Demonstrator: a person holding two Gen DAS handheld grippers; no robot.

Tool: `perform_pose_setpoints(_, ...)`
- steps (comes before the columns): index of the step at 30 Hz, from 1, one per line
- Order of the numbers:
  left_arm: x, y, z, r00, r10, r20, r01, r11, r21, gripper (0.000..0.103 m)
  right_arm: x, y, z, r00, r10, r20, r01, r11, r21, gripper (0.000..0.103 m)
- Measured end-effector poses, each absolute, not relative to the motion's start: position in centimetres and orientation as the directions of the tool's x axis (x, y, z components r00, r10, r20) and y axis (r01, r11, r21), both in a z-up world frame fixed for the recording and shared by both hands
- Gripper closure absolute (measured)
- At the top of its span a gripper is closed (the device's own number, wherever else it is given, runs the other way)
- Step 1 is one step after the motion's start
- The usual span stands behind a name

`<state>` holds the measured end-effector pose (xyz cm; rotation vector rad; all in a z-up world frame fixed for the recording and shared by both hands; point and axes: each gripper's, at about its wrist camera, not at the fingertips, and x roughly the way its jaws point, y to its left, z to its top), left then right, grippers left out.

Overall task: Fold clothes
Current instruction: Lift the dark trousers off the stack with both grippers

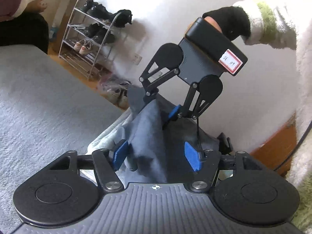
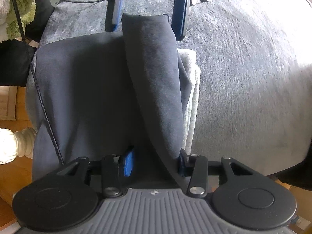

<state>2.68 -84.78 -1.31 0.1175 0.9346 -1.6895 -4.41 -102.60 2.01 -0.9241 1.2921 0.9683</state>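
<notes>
The left gripper [image 1: 158, 156] is standing with its jaws spread wide. A raised fold of the dark blue-grey garment [image 1: 150, 136] is passing through the gap between its blue pads [image 1: 120, 154]; whether the pads are touching the cloth cannot be told. In the right wrist view the same gripper [image 2: 148, 9] is showing at the top of the frame, its two blue fingers straddling the far end of the fold without pinching it.

The right gripper [image 2: 154, 163] is also holding its jaws apart. The near end of the garment's [image 2: 81, 97] rolled ridge is lying between its fingers, hiding most of the right pad; the left blue pad [image 2: 128, 163] is sitting just beside the cloth. No firm clamp is visible. In the left wrist view this gripper [image 1: 163, 105] is tilting down onto the far end of the fabric, gripped from above by a hand in a black glove [image 1: 232, 21] and a fluffy white-and-green sleeve [image 1: 269, 23].

The garment is a soft, matte, velvety fabric. It is lying on a bed with a grey, finely ribbed cover [image 2: 243, 78], over a pale grey folded textile [image 2: 192, 97] whose edge is showing along one side. A thin black cable [image 2: 41, 101] is crossing the cloth.

A metal shoe rack [image 1: 87, 39] with dark and pale shoes is standing against the white wall.
</notes>
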Motion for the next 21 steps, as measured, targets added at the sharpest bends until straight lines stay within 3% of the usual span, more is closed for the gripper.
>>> perform_pose_setpoints(9, 1.0, -86.5, -1.9, -0.301, -0.768, -0.566, 0.902, -0.036, -0.431, 0.035, -4.6, -102.6, 1.7, 0.053, 0.063, -0.997, -0.938, 0.347, -0.028, 0.057)
perform_pose_setpoints(10, 0.9, -86.7, -2.2, -0.293, -0.762, -0.577, 0.907, -0.032, -0.420, 0.040, -4.6, -102.7, 1.7, 0.055, 0.063, -0.996, -0.937, 0.348, -0.030, 0.057)
perform_pose_setpoints(14, 0.8, -87.2, -3.2, -0.276, -0.736, -0.618, 0.918, -0.012, -0.396, 0.078, -4.7, -103.0, 1.9, 0.069, 0.055, -0.996, -0.936, 0.350, -0.046, 0.058)
perform_pose_setpoints(17, 1.1, -87.0, -3.5, -0.283, -0.731, -0.622, 0.908, 0.004, -0.418, 0.090, -4.6, -103.4, 1.8, 0.091, 0.034, -0.995, -0.928, 0.365, -0.073, 0.052)
perform_pose_setpoints(21, 1.2, -86.6, -3.4, -0.292, -0.731, -0.616, 0.904, 0.000, -0.428, 0.092, -4.7, -104.1, 1.4, 0.103, 0.018, -0.995, -0.922, 0.378, -0.089, 0.050)
